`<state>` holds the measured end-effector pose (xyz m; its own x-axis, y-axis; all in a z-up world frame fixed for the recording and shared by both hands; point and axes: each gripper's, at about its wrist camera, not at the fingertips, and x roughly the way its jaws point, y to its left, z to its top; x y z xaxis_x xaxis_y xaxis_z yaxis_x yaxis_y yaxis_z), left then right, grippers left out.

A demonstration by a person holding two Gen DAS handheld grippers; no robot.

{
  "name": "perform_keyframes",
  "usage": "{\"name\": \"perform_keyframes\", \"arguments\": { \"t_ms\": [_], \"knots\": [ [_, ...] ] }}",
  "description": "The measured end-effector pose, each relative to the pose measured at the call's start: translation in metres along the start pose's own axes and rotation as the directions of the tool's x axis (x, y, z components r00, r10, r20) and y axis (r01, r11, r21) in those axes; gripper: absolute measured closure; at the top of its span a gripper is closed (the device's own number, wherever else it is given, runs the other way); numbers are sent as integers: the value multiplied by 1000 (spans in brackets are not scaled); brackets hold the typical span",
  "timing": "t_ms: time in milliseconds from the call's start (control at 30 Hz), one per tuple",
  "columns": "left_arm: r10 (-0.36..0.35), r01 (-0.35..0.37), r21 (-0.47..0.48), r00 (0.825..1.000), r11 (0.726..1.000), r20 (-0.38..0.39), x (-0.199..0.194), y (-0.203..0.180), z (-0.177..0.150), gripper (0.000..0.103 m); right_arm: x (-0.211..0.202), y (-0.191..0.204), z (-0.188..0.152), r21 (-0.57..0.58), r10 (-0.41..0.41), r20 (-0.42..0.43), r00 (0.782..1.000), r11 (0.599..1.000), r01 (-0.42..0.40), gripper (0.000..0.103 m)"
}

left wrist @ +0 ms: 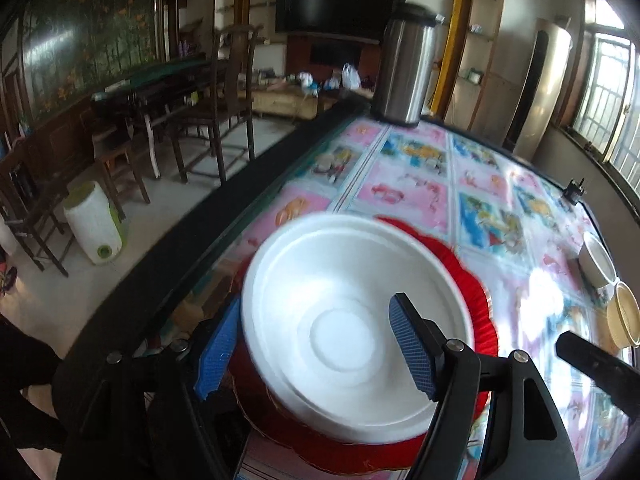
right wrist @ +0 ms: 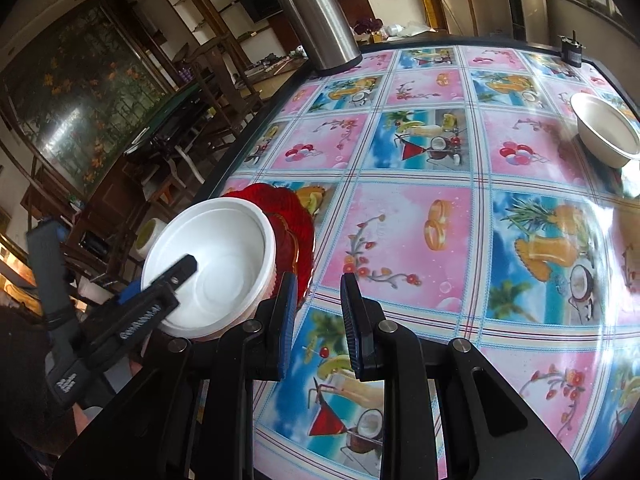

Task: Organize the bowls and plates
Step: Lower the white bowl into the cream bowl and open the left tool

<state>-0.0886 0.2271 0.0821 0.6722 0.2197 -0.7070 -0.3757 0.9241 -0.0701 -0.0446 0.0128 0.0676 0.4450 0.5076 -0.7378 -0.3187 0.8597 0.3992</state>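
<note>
A white foam bowl [left wrist: 352, 320] sits over a red scalloped plate [left wrist: 476, 292] near the table's left edge. My left gripper [left wrist: 316, 344] straddles the bowl's rim, one blue pad outside it and one inside, jaws wide apart. In the right wrist view the bowl [right wrist: 224, 256] and the red plate [right wrist: 288, 216] lie at the left, with the left gripper's finger in the bowl. My right gripper [right wrist: 318, 320] is empty beside the bowl, over the tablecloth, its pads a small gap apart.
A steel thermos [left wrist: 404, 68] stands at the table's far edge. A cream bowl [right wrist: 608, 132] sits far right, and a yellowish bowl [left wrist: 624, 316] is next to it in the left wrist view. A small black object [right wrist: 570, 50] is at the far right corner. Chairs stand left.
</note>
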Motion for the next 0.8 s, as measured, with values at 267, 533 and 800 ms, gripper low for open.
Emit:
{"name": "perform_keyframes", "arguments": {
  "t_ms": [267, 533, 800],
  "knots": [
    [-25, 15, 95, 995, 995, 99, -34, -44, 10, 23, -14, -17, -2, 21, -17, 19, 1000, 1000, 16, 81],
    [-33, -3, 210, 985, 978, 167, -42, -101, 4, 16, -35, -53, -8, 57, -84, 39, 996, 995, 82, 81],
    [3, -29, 193, 991, 981, 135, -34, -89, 10, 16, -44, -91, -9, 150, -90, 51, 995, 985, 82, 81]
  ]
}}
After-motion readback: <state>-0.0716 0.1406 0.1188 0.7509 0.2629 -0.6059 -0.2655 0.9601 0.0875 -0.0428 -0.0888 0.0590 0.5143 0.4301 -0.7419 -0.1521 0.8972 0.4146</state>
